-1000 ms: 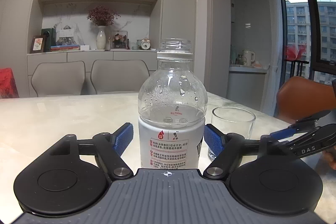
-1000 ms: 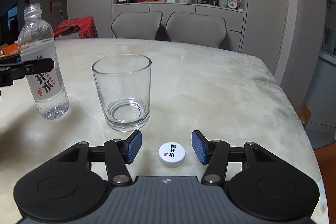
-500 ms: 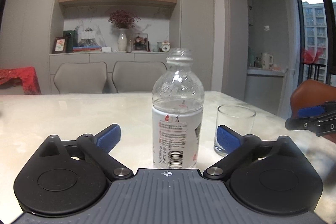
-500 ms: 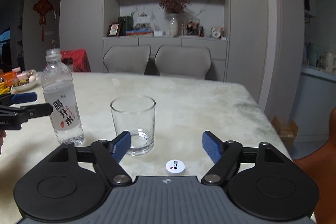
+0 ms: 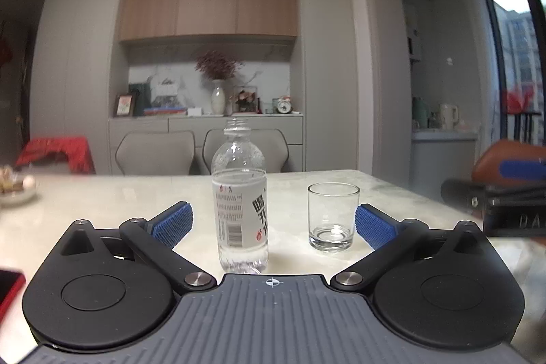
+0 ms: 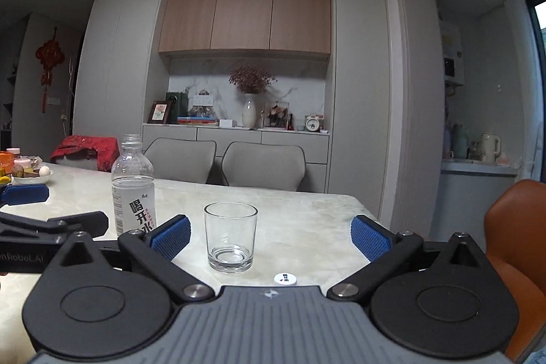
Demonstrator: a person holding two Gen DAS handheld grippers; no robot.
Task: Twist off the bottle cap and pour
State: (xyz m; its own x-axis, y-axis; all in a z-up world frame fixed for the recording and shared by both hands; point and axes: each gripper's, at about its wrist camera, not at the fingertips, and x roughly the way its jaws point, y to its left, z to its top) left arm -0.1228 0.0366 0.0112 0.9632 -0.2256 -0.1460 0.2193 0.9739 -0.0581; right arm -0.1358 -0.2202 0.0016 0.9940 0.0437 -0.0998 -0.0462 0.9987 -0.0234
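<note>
An uncapped clear water bottle with a white label stands upright on the pale marble table, a little water in its bottom. To its right stands a nearly empty drinking glass. My left gripper is open wide and back from both, touching neither. In the right wrist view the bottle is at the left, the glass in the middle, and the white cap lies flat on the table just ahead. My right gripper has its jaws opening with nothing held between them.
A plate of food sits at the table's far left. Two grey chairs stand behind the table and an orange chair at its right end. A red object shows at the lower left edge.
Both grippers opened wide and drew back toward me. The left one let go of the bottle, which stays upright. The cap stays on the table, now farther from the right pads.
</note>
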